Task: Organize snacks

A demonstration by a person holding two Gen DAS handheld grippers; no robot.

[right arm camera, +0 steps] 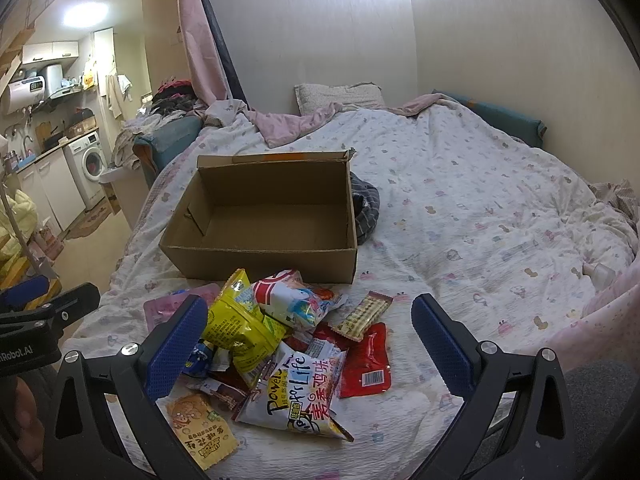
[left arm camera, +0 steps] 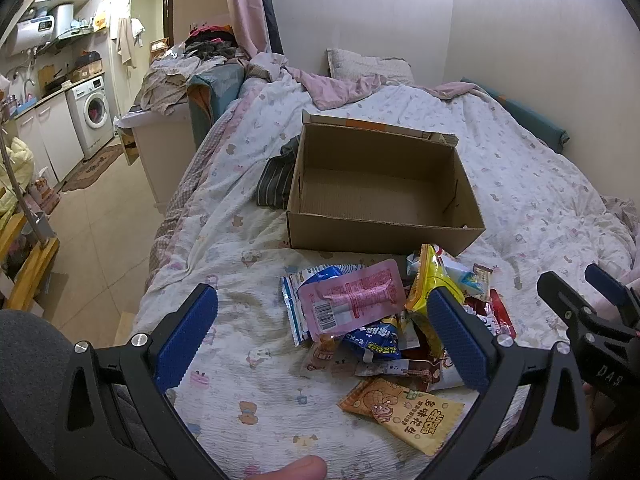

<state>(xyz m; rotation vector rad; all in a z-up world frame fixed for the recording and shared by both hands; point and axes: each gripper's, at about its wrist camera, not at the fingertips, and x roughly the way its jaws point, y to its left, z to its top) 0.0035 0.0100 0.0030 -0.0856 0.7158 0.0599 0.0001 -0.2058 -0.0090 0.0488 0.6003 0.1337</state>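
Note:
An empty open cardboard box (left arm camera: 380,192) (right arm camera: 260,216) sits on the bed. In front of it lies a pile of snack packets: a pink pouch (left arm camera: 352,300), a yellow bag (left arm camera: 430,280) (right arm camera: 236,320), an orange packet (left arm camera: 400,412) (right arm camera: 202,428), a white "Power Life" bag (right arm camera: 300,392), a red packet (right arm camera: 368,360) and a wafer bar (right arm camera: 364,312). My left gripper (left arm camera: 320,340) is open above the pile's left side. My right gripper (right arm camera: 308,344) is open above the pile, and it also shows at the right edge of the left wrist view (left arm camera: 576,280). Both hold nothing.
The bed carries a patterned white quilt (right arm camera: 480,208) with a pillow (right arm camera: 340,94) at the far wall. A dark striped cloth (left arm camera: 276,176) lies beside the box. The bed's left edge drops to a tiled floor (left arm camera: 100,208) with a washing machine (left arm camera: 94,112) and cabinets beyond.

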